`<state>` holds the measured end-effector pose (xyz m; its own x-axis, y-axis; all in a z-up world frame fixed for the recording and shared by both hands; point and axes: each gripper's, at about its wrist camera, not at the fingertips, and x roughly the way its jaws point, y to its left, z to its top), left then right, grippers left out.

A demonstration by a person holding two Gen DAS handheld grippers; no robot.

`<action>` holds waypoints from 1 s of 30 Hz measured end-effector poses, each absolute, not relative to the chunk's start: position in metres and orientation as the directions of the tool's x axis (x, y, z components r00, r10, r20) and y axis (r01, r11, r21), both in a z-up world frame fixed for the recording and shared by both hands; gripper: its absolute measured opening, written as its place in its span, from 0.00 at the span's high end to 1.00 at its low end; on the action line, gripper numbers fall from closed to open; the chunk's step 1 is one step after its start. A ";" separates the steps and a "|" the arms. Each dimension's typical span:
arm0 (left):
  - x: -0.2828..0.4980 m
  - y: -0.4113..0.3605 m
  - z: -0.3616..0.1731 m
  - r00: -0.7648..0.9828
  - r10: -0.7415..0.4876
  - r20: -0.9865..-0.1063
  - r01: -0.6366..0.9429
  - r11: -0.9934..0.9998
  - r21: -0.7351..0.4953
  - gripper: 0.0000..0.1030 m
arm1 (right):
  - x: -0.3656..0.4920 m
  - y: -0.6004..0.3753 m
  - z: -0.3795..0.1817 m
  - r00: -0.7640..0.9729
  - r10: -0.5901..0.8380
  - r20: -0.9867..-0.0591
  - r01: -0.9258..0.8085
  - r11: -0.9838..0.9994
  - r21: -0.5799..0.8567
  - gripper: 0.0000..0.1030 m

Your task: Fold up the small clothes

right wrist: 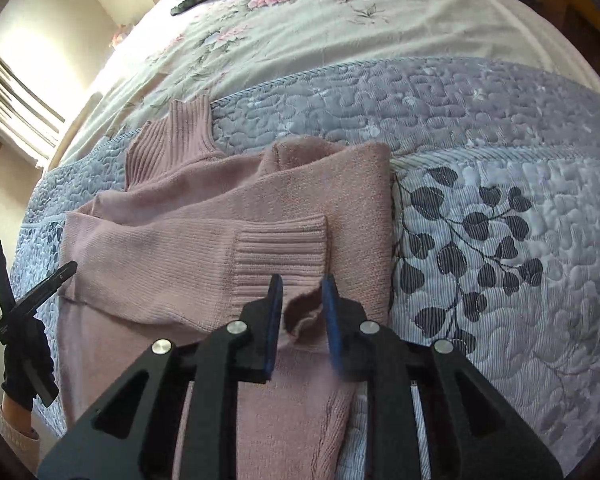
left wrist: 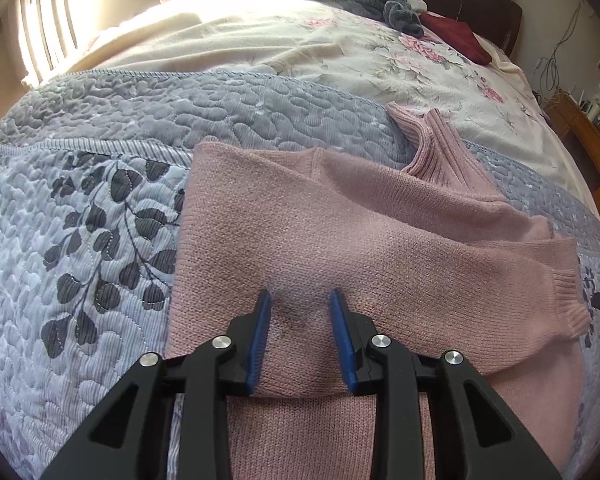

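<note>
Sweater (left wrist: pixel 340 240), pink knit, lies w/ sleeves folded in on quilt (left wrist: pixel 80 200), right under both grippers. Left gripper (left wrist: pixel 300 300) fingers apart over the knit, gripping nothing. Right gripper (right wrist: pixel 302 284) fingers apart around a raised fold beside ribbed cuff (right wrist: pixel 280 252).

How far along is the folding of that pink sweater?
Partway. Both sleeves of the pink sweater already lie folded across its body. The right gripper is open around a fabric edge; the left gripper is open over the knit. The bottom-to-collar fold remains.
</note>
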<state>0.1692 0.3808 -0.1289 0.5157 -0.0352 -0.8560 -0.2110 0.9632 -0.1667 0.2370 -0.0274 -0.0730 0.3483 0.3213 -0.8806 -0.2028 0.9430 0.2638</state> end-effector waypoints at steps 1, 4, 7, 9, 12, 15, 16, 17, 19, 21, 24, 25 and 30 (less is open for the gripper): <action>0.167 0.377 -0.122 0.538 -0.051 -0.841 -0.190 0.965 -0.180 0.68 | 0.235 -0.023 -0.065 0.366 0.340 -0.866 -0.229 0.935 0.271 0.79; 0.164 0.357 -0.112 0.564 -0.088 -0.821 -0.125 0.974 -0.190 0.59 | 0.234 0.001 -0.060 0.338 0.381 -0.860 -0.302 0.910 0.285 0.70; 0.166 0.337 -0.119 0.550 -0.111 -0.827 -0.069 0.982 -0.178 0.59 | 0.236 0.021 -0.085 0.274 0.345 -0.897 -0.323 0.912 0.252 0.72; 0.167 0.331 -0.129 0.533 -0.098 -0.840 -0.048 0.988 -0.146 0.58 | 0.238 0.014 -0.103 0.251 0.315 -0.915 -0.291 0.927 0.239 0.72; 0.163 0.335 -0.140 0.532 -0.079 -0.843 -0.021 0.994 -0.106 0.58 | 0.240 -0.013 -0.127 0.225 0.313 -0.923 -0.230 0.937 0.261 0.84; 0.161 0.347 -0.148 0.522 -0.075 -0.850 -0.027 0.994 -0.104 0.58 | 0.243 -0.032 -0.133 0.201 0.391 -0.898 -0.199 0.914 0.353 0.91; 0.161 0.352 -0.150 0.522 -0.091 -0.848 -0.028 0.992 -0.124 0.58 | 0.245 -0.032 -0.133 0.193 0.396 -0.898 -0.200 0.911 0.360 0.91; 0.160 0.355 -0.150 0.524 -0.103 -0.845 -0.031 0.990 -0.140 0.57 | 0.246 -0.030 -0.132 0.189 0.388 -0.902 -0.212 0.913 0.348 0.91; 0.160 0.355 -0.146 0.522 -0.106 -0.846 -0.038 0.988 -0.148 0.58 | 0.245 -0.019 -0.124 0.192 0.360 -0.913 -0.255 0.917 0.308 0.86; 0.161 0.351 -0.135 0.528 -0.112 -0.842 -0.036 0.987 -0.154 0.58 | 0.246 -0.010 -0.111 0.211 0.371 -0.905 -0.289 0.908 0.305 0.69; 0.173 0.346 -0.114 0.567 -0.154 -0.809 -0.015 0.980 -0.196 0.54 | 0.263 0.004 -0.094 0.220 0.420 -0.880 -0.319 0.884 0.342 0.68; 0.182 0.345 -0.108 0.576 -0.166 -0.801 -0.013 0.977 -0.212 0.51 | 0.274 0.009 -0.091 0.217 0.436 -0.873 -0.323 0.876 0.357 0.67; 0.248 0.343 -0.097 0.586 -0.204 -0.784 -0.028 0.962 -0.271 0.50 | 0.334 0.047 -0.091 0.205 0.465 -0.861 -0.333 0.861 0.385 0.65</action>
